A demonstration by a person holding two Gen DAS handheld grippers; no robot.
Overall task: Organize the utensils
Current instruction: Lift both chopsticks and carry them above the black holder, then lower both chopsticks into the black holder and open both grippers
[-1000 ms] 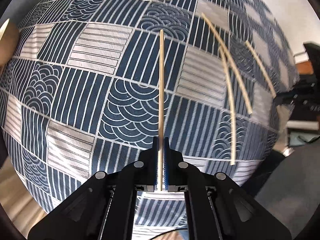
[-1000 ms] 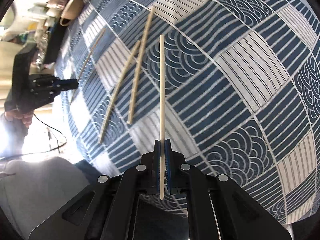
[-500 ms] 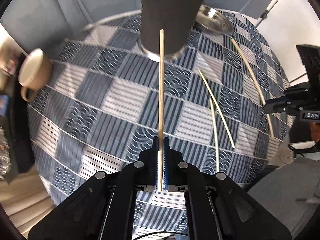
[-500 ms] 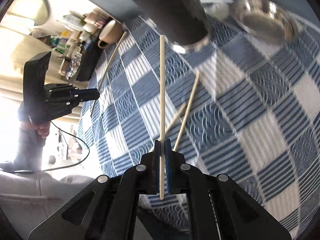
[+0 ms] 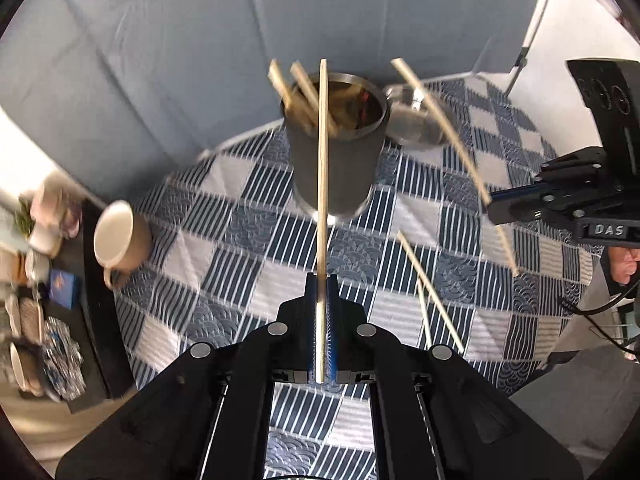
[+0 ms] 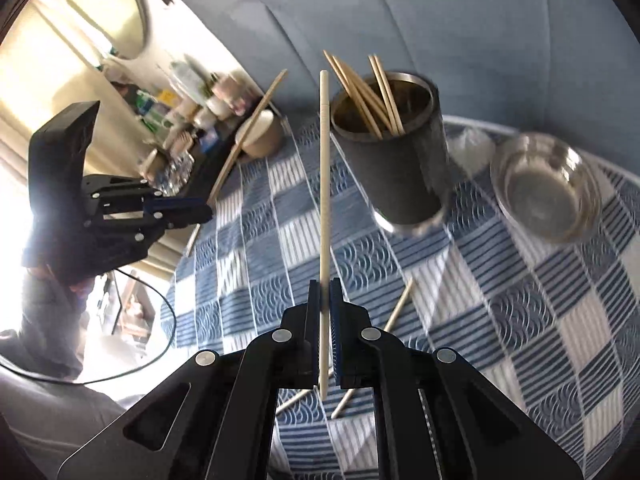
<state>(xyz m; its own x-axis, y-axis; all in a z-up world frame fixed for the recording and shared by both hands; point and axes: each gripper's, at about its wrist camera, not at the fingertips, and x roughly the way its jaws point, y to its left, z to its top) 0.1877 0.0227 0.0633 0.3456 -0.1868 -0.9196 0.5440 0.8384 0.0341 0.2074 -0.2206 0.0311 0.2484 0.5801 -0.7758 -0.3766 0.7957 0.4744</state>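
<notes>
Two grippers: each pinches one chopstick, both raised above the table.
Left gripper (image 5: 322,308): jaws pressed onto a pale left-held chopstick (image 5: 322,168) that runs straight out from the fingers; its far end lines up with the mouth of the holder.
Right gripper (image 6: 325,312): jaws clamped on a right-held chopstick (image 6: 325,184), its far end just left of the holder's rim in this view.
Holder (image 6: 400,168): dark cylindrical cup with a metal rim, standing on the checked tablecloth (image 6: 540,320), several chopsticks leaning inside.
Loose chopsticks (image 5: 430,292): two lie crossed on the cloth, right of the left gripper.
Steel bowl (image 6: 546,188): on the cloth just beside the holder.
Beige mug (image 5: 120,240): at the table's left edge, well apart from the holder.
Blur: both views are smeared, so fine contact is hard to judge.
</notes>
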